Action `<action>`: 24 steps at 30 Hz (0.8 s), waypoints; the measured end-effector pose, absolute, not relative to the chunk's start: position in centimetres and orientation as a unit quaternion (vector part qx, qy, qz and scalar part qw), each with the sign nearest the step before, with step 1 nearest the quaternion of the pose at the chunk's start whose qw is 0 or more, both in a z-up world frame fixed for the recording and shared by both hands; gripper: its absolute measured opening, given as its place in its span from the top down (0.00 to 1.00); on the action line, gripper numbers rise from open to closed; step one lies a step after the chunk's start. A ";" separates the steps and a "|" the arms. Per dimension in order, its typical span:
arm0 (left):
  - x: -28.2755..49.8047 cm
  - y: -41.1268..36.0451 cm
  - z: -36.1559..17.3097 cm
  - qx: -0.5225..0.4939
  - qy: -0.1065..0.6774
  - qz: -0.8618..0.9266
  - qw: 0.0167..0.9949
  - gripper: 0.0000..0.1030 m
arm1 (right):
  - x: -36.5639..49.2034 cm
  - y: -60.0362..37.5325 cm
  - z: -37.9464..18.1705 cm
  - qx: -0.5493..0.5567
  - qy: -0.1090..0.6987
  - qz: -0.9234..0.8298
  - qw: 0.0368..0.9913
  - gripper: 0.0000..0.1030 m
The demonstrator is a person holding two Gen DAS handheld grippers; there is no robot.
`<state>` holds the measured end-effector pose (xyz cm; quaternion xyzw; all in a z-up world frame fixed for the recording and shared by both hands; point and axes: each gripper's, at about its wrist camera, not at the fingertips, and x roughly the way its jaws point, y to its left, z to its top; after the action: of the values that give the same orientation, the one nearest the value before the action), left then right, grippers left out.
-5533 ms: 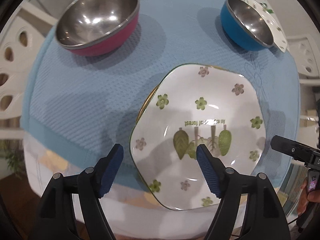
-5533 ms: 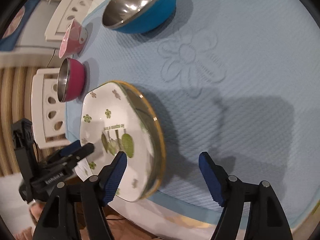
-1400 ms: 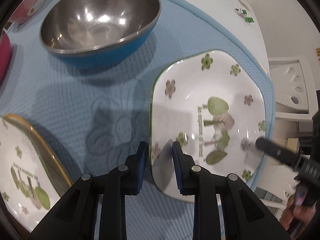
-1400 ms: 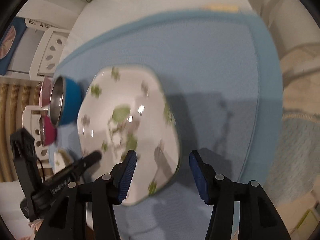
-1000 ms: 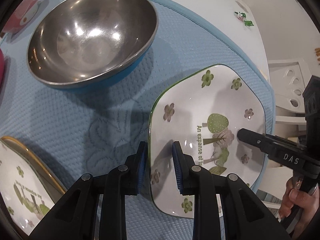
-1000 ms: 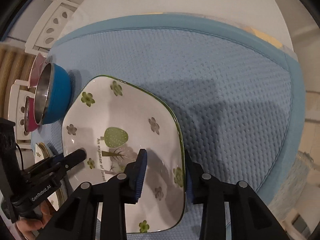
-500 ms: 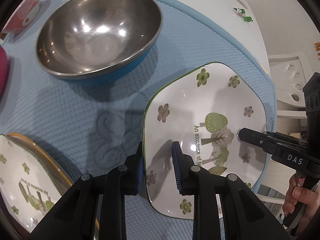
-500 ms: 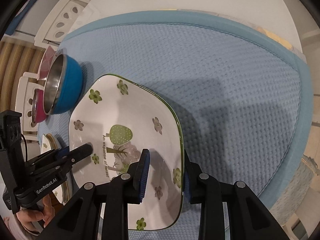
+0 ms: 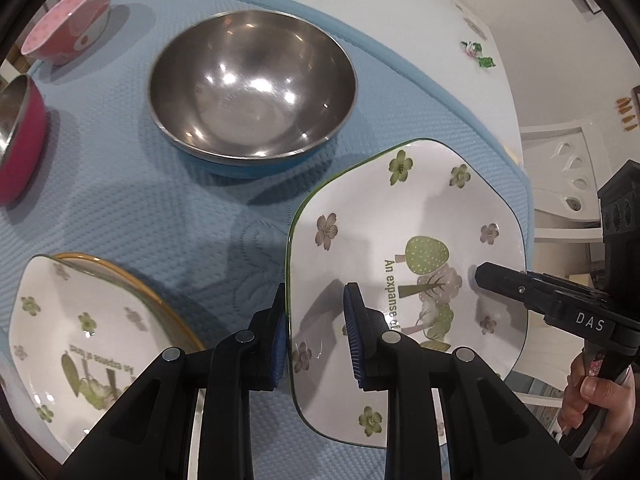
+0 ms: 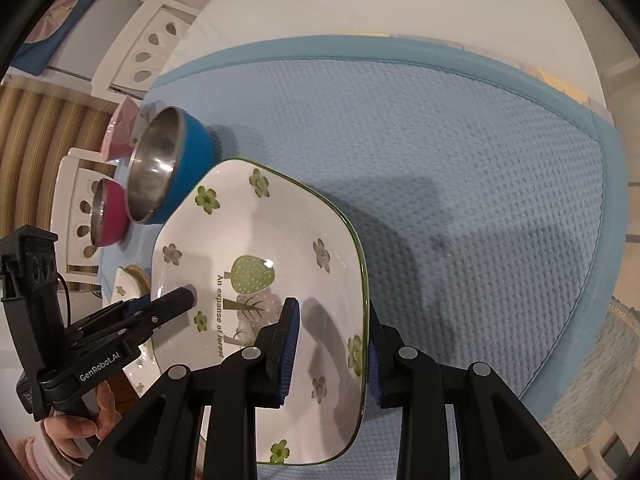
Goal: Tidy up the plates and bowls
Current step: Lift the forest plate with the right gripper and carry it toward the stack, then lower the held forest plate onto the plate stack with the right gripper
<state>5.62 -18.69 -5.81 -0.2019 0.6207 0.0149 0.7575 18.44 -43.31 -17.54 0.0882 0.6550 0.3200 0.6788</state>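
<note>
A white floral plate (image 9: 400,220) with a green rim hangs tilted just above the blue mat (image 9: 120,208), held from both sides. My left gripper (image 9: 316,300) is shut on the plate's left edge, one pad under the rim and one on the face. In the right wrist view my right gripper (image 10: 332,312) is shut on the opposite edge of the same plate (image 10: 256,232). The left gripper (image 10: 180,300) shows there at the plate's far side, held by a hand. The right gripper (image 9: 484,276) reaches over the rim in the left wrist view.
A blue steel bowl (image 9: 252,92) stands on the mat behind the plate. A magenta steel bowl (image 9: 16,152) and a pink patterned bowl (image 9: 68,20) sit at the far left. A second floral plate (image 9: 80,320) rests on an amber-rimmed dish. White chairs (image 10: 140,40) ring the table.
Both grippers have risen a little with the plate between them. The plate has come off the mat and casts a shadow under its far edge. More of the table shows now.
</note>
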 end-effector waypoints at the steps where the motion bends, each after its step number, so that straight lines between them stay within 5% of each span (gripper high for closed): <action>1: 5.5 -18.5 -5.6 -0.202 0.619 0.015 0.759 0.79 | 18.4 -43.2 -17.2 0.088 0.653 0.321 0.680 0.71; 24: -1.6 -7.6 -2.2 -0.234 0.596 0.048 0.767 0.79 | 13.2 -33.1 -11.4 0.075 0.631 0.358 0.684 0.71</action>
<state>-1.56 -7.58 -2.17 -0.2336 0.5963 0.0479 0.7665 13.16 -33.12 -11.44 0.0750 0.6313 0.3585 0.6836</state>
